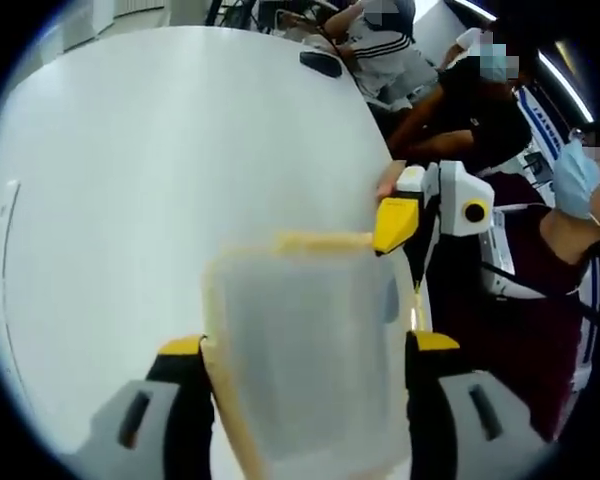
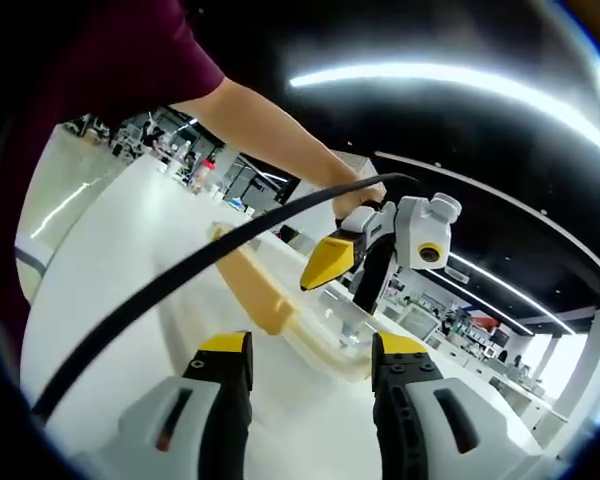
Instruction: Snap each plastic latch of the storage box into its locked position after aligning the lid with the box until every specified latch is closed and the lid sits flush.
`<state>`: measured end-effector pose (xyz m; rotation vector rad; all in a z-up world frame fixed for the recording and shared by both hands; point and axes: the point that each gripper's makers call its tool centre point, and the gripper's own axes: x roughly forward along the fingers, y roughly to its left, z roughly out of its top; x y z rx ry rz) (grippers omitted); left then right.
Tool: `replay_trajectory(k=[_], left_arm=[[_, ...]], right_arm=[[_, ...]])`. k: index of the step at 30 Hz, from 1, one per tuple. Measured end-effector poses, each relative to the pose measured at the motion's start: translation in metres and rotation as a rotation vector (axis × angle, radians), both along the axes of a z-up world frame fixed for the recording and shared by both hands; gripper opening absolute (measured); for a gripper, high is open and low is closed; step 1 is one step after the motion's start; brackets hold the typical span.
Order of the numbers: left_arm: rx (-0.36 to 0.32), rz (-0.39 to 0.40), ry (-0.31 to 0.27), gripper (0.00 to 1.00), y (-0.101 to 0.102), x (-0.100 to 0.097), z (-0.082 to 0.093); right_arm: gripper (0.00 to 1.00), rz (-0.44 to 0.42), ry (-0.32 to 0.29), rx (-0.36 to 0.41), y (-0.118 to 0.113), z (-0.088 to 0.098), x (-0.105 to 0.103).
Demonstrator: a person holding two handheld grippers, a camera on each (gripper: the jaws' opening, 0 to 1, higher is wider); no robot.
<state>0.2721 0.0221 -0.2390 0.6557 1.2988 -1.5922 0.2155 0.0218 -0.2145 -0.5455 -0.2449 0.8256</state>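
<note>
A broad white table [image 1: 180, 150] carries the work, with other people seated along its far edge and a dark, mouse-like object [image 1: 321, 63] lying near them; beyond, the right gripper view looks into a long room under bright strip lights [image 2: 450, 85]. The storage box [image 1: 300, 350], translucent with a pale yellow lid rim, sits on the table close in front of the left gripper [image 1: 310, 345], whose jaws stand parted on either side of it, probably to brace the box so it does not slide, though whether they actually press its walls I cannot tell. In the left gripper view the right gripper [image 1: 395, 228] comes in from the right with its yellow tips drawn together at the box's far corner, seemingly pressing there to seat the lid or reach a latch. In the right gripper view its own jaws stand apart and empty above the table, aimed at the box, where a pale yellow latch [image 2: 260, 290] runs along the near side; it cannot be told whether it is snapped down. A black cable [image 2: 210, 260] crosses that view.
</note>
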Motion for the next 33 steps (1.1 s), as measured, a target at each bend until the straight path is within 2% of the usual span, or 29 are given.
replay_trajectory(k=[7, 9, 12, 16, 18, 19, 21, 23, 27, 30, 33], left_arm=[[-0.029, 0.013, -0.017, 0.86, -0.003, -0.002, -0.001], [-0.051, 0.013, -0.03, 0.9, -0.006, -0.006, -0.004], [-0.044, 0.018, -0.033, 0.9, -0.005, -0.004, -0.003], [-0.057, 0.014, -0.07, 0.9, -0.006, -0.005, -0.001], [-0.053, 0.021, -0.101, 0.92, -0.006, 0.0, 0.001], [-0.054, 0.031, -0.154, 0.96, -0.007, 0.008, 0.001], [-0.057, 0.043, -0.173, 1.0, -0.006, 0.009, 0.001], [-0.066, 0.045, -0.192, 1.0, -0.006, 0.007, 0.003], [-0.104, 0.032, -0.28, 1.0, -0.01, 0.013, 0.012], [-0.103, 0.055, -0.31, 1.0, -0.008, 0.015, 0.014], [-0.134, 0.077, -0.37, 1.0, -0.008, 0.016, 0.019]], right_arm=[[0.47, 0.0, -0.001, -0.001, 0.001, 0.0, 0.0], [0.47, 0.0, -0.001, -0.002, 0.001, 0.001, 0.001], [0.47, 0.0, -0.001, -0.002, 0.001, 0.001, 0.001], [0.47, 0.0, -0.002, -0.002, 0.002, 0.0, 0.002], [0.47, 0.0, -0.002, -0.002, 0.002, 0.0, 0.002], [0.47, 0.0, -0.002, -0.002, 0.002, 0.0, 0.002], [0.47, 0.001, -0.002, -0.002, 0.002, 0.0, 0.003], [0.47, 0.002, -0.003, -0.003, 0.002, 0.0, 0.003], [0.47, 0.004, -0.004, -0.004, 0.003, 0.0, 0.003], [0.47, 0.005, -0.005, -0.006, 0.003, -0.001, 0.003], [0.47, 0.008, -0.006, -0.007, 0.003, -0.001, 0.003]])
